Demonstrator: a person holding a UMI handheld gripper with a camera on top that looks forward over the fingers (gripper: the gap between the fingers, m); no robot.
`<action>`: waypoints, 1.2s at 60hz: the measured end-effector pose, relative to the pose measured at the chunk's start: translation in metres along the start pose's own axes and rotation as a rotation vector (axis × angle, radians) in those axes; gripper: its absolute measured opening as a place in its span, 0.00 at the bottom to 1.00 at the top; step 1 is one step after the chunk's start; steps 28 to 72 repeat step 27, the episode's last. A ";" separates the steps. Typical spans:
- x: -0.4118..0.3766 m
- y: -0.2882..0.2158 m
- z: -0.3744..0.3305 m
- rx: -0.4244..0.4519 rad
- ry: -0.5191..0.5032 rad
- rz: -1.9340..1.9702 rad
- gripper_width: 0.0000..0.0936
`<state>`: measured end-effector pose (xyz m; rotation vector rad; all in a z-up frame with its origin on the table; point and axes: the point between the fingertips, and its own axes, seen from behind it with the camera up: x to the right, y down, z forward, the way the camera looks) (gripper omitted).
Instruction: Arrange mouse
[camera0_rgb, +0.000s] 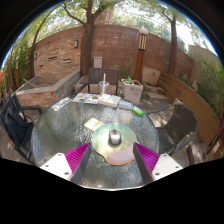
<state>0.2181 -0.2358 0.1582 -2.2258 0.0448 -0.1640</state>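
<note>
**Mouse on its mat, between your tongs**

Your mouse (115, 137) sits on a pale round mat (120, 152) on the glass tabletop (60, 125), between the tips of your tongs (112, 156). The tongs stand wide, with a gap on each side of it. Beyond lie a small card (93, 124), papers (97, 99), chairs and a brick wall (60, 55).

Landmark: round glass table (60, 135), outdoors on a patio.
Papers: books or magazines (88, 98) lie flat at the table's far side.
Box: a pale box (130, 93) stands at the table's far side, just beside the papers.
Chairs: one dark chair (14, 122) at one side of the table, another (181, 122) at the opposite side.
Wall: a brick wall (110, 45) beyond the table.
Tree: a trunk (89, 40) rises beyond the table, before the wall.
</note>
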 end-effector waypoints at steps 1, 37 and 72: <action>-0.001 0.000 -0.009 0.003 0.001 -0.004 0.93; -0.015 0.009 -0.097 0.046 0.005 -0.010 0.94; -0.015 0.009 -0.097 0.046 0.005 -0.010 0.94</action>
